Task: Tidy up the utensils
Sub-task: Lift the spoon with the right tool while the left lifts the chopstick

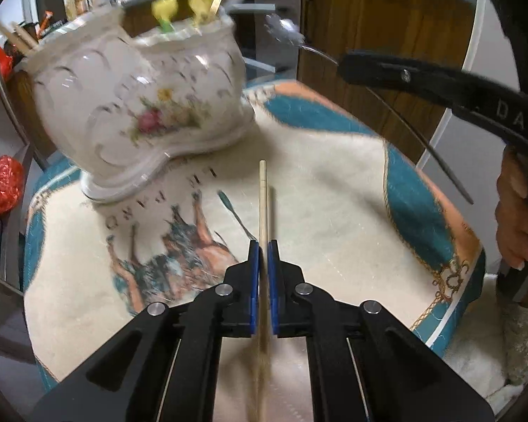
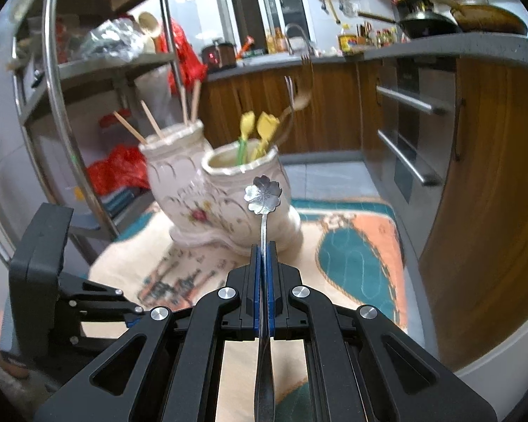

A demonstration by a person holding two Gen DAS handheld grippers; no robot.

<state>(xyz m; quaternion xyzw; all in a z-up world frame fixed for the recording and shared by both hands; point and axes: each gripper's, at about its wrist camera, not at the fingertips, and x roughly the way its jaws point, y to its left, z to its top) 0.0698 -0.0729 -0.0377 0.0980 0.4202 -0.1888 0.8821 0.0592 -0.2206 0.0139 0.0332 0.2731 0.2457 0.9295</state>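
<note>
Gripping chopstick [image 1: 263, 190] angled downward, spoon [image 2: 263, 194] raised

Glazed ceramic, bright metal, bare wood, napped cloth

The holder [image 2: 225, 190] is glossy white ceramic with painted flowers and gilt lines; the spoon [image 2: 264, 193] at its 3 o'clock is shiny embossed metal. The chopstick [image 1: 263, 204] is pale matt wood. The cloth [image 1: 334, 193] looks soft and fuzzy (printed, not woven). The grippers' arms [image 1: 200, 334] are matt black plastic with smooth blue pads [image 1: 253, 281] and polished metal rivets [image 1: 224, 289].
</note>
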